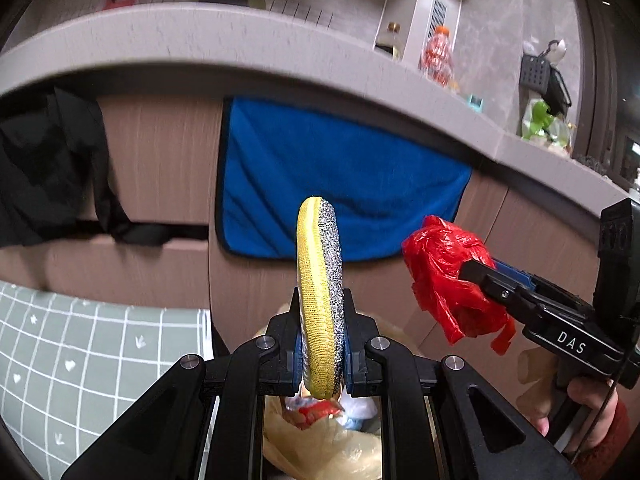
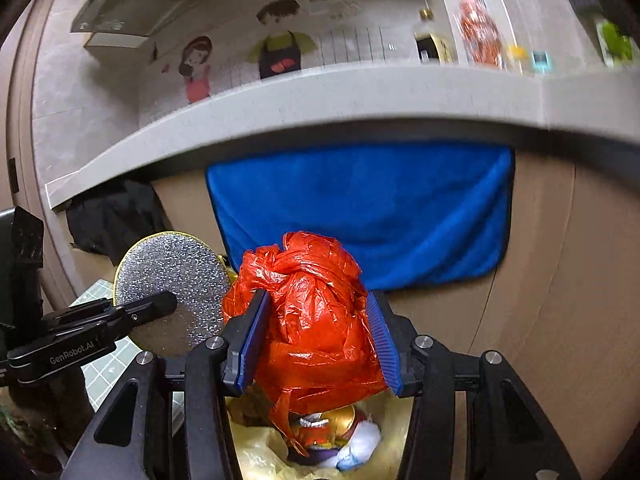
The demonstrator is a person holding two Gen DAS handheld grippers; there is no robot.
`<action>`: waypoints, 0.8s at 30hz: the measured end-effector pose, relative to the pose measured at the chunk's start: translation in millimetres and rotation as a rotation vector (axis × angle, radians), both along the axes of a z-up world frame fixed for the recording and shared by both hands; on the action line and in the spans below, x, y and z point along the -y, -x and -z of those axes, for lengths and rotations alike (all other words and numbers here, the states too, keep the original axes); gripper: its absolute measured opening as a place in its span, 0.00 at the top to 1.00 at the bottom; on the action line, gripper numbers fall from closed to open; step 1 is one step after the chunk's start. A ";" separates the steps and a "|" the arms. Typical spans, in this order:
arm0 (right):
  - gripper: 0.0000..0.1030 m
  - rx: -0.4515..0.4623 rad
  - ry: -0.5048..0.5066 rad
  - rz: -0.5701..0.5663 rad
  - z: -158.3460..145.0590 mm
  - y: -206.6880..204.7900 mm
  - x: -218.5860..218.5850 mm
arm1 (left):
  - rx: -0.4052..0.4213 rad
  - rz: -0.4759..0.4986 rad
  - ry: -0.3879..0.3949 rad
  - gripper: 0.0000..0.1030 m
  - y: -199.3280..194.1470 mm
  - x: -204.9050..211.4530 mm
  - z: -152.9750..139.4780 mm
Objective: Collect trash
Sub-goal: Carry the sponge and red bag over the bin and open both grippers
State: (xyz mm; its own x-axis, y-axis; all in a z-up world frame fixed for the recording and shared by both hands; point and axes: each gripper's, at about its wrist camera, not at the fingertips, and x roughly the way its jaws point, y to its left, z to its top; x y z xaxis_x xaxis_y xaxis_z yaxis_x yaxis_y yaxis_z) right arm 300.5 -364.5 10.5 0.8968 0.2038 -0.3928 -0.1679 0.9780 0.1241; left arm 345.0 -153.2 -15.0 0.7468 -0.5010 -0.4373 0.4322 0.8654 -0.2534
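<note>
My left gripper (image 1: 320,344) is shut on a round scouring pad (image 1: 319,292), yellow on one face and glittery silver on the other, held edge-on and upright. It also shows in the right wrist view (image 2: 172,280) at the left. My right gripper (image 2: 316,344) is shut on a crumpled red plastic bag (image 2: 312,320), which shows in the left wrist view (image 1: 448,276) to the right of the pad. Both are held above a yellowish trash bag (image 2: 260,452) with wrappers and tissue inside; it also shows in the left wrist view (image 1: 320,448).
A grey countertop (image 1: 200,36) runs across above. A blue towel (image 1: 340,176) hangs on the beige cabinet front (image 1: 160,160). A black cloth (image 1: 48,168) hangs at left. A grey checked mat (image 1: 80,360) lies lower left. Bottles (image 1: 438,56) stand on the counter.
</note>
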 end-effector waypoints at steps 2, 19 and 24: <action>0.55 -0.027 -0.011 0.001 11.8 -3.7 2.1 | -0.020 -0.001 -0.005 0.85 -4.0 1.7 7.3; 0.36 -0.156 -0.072 0.045 57.5 -34.0 13.6 | -0.182 0.066 0.069 0.22 -41.5 3.0 39.6; 0.36 -0.141 -0.064 0.061 53.0 -19.9 12.1 | -0.159 -0.023 0.039 0.22 -30.3 -10.5 30.6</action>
State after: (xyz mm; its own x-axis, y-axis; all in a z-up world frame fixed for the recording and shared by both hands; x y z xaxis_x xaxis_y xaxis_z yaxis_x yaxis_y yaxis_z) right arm 320.4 -376.6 -42.5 0.8453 0.1789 -0.5035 -0.0846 0.9752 0.2046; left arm 375.3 -142.7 -45.7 0.6811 -0.5040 -0.5312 0.3645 0.8625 -0.3510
